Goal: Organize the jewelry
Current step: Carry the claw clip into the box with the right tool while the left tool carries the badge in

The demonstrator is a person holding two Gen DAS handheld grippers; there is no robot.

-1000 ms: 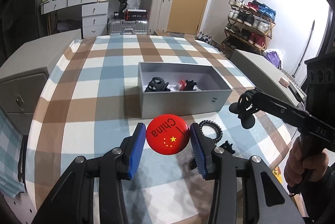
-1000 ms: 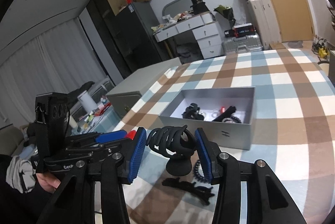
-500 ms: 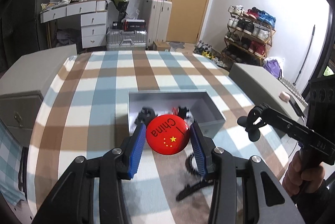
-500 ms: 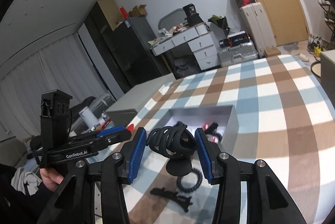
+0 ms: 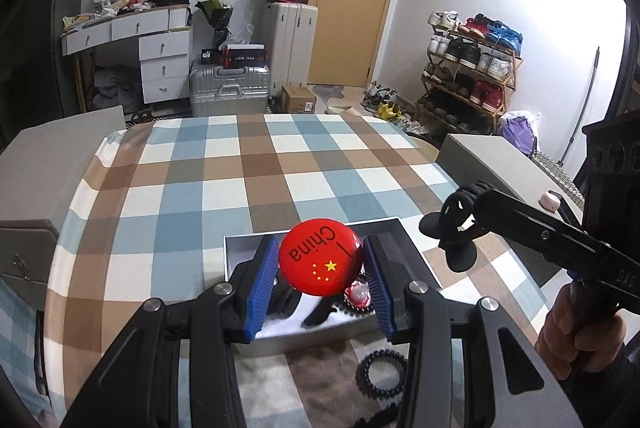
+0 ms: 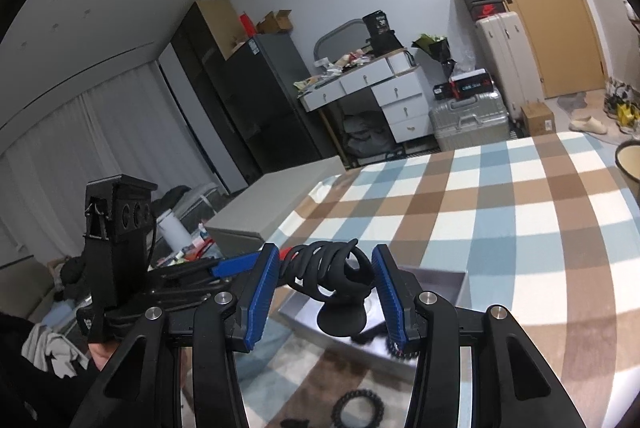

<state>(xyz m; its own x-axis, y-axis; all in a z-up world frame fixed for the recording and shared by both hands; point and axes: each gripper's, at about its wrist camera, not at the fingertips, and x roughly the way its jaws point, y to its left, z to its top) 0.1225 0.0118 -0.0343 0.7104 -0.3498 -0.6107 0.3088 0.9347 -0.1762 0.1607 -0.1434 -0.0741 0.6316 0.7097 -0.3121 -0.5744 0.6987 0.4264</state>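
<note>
Over the grey box (image 5: 312, 342) on the checked table (image 5: 224, 196), the left gripper (image 5: 320, 278) clamps a red badge (image 5: 320, 262) while the right gripper (image 6: 324, 282) pinches a black claw clip (image 6: 328, 270); either, released off-centre, could miss the box.

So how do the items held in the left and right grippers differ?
The left gripper holds a round red badge printed with "China" and yellow stars; the right gripper holds a black claw hair clip.
The badge is a smooth, solid disc; the clip is openwork with curved prongs.
Both are pinched between blue pads and held above the grey box.
</note>
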